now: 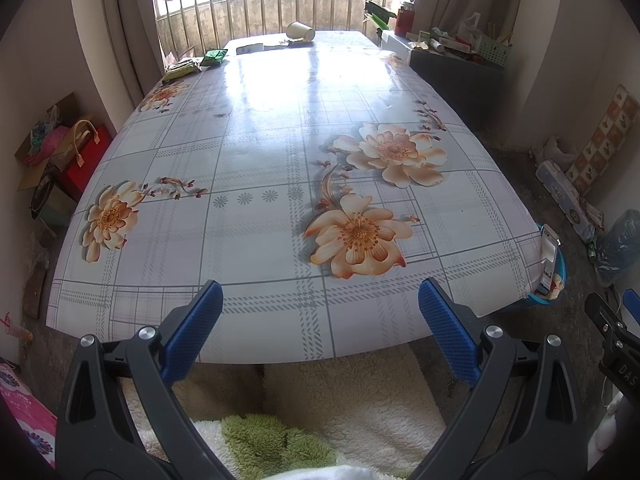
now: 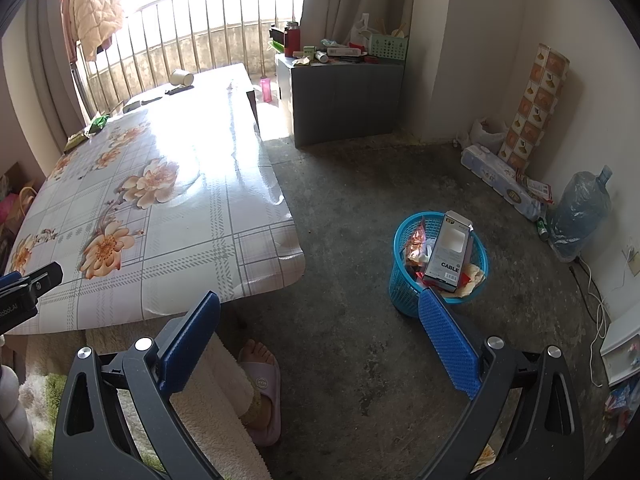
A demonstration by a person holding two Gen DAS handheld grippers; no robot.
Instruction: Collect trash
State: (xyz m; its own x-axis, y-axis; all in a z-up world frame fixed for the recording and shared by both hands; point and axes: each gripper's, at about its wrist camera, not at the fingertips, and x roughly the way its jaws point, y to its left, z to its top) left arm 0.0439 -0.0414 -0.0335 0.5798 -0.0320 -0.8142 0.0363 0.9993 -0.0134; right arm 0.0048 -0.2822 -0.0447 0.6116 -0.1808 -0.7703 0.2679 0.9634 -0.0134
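You are holding the left gripper (image 1: 320, 322) over the near tabletop (image 1: 256, 216) edge, jaws spread and empty, right gripper (image 2: 320, 330) hovering likewise beside the blue trash basket (image 2: 404, 284) on the floor, cable box (image 2: 446, 256) sticking out, paper cup (image 1: 301, 31) and green wrappers (image 1: 214, 57) lying at the far end.

The counter (image 1: 280, 160) runs from the near edge toward the window bars (image 1: 280, 12) behind its far end. At that far end a paper cup (image 1: 301, 31) lies on its side, with two snack packets (image 1: 200, 62) near the far left corner. On the floor to the right of the counter's near corner stands a wastebasket (image 2: 404, 284), and a cable box (image 2: 447, 254) stands in it among wrappers. A cabinet (image 2: 344, 100) stands against the wall beyond, right of the counter's far end.
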